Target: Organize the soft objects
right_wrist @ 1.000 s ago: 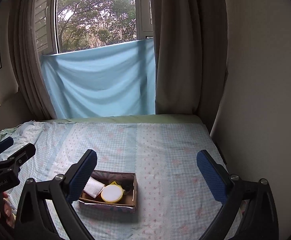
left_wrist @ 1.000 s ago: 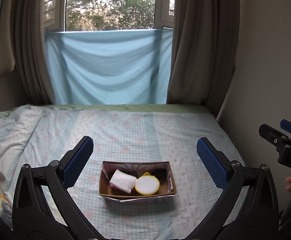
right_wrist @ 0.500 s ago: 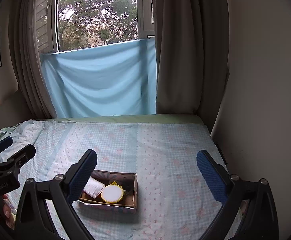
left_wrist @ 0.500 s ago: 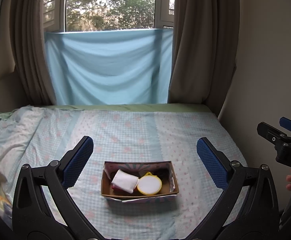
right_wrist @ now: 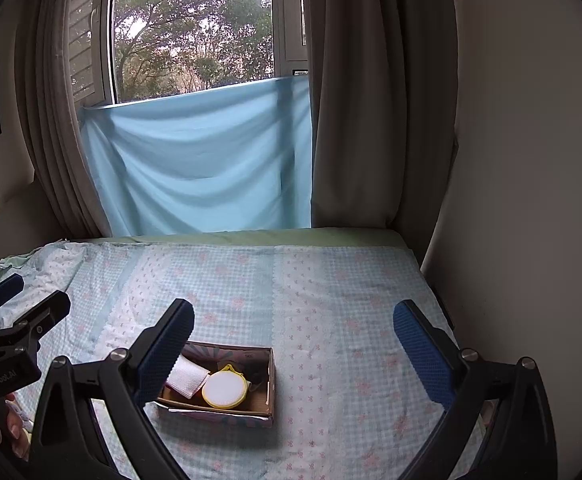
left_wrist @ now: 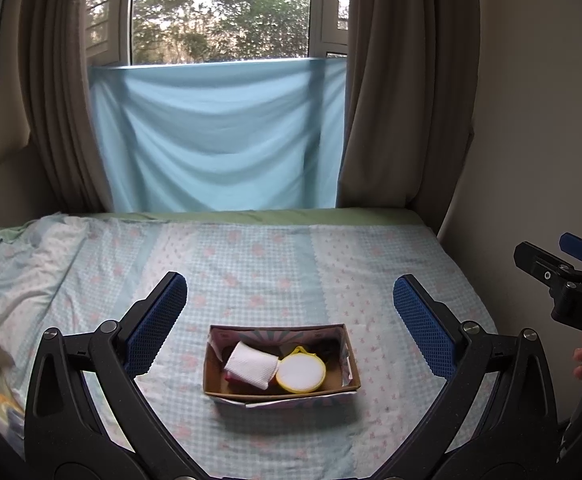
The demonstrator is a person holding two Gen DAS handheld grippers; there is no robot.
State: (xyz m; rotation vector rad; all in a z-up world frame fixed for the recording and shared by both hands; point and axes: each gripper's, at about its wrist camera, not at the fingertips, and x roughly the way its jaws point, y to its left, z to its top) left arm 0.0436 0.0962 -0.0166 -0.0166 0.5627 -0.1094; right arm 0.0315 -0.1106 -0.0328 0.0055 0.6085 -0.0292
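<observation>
on checked bedsheet (left_wrist: 275, 272): cardboard box (left_wrist: 279, 394), curtained window (left_wrist: 219, 12) behind.

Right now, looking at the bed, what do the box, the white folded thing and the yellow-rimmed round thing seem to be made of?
Box: looks like brown cardboard, matte, with printed paper on its walls and a folded rim.
White folded thing: seems a soft textured cloth, its surface faintly waffled.
Yellow-rimmed round thing: probably a fabric pad, matte white face with a yellow stitched edge and small loop; too small to be sure.

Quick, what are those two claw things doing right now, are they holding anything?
Left gripper: open, holding nothing.
Right gripper: open, holding nothing.
</observation>
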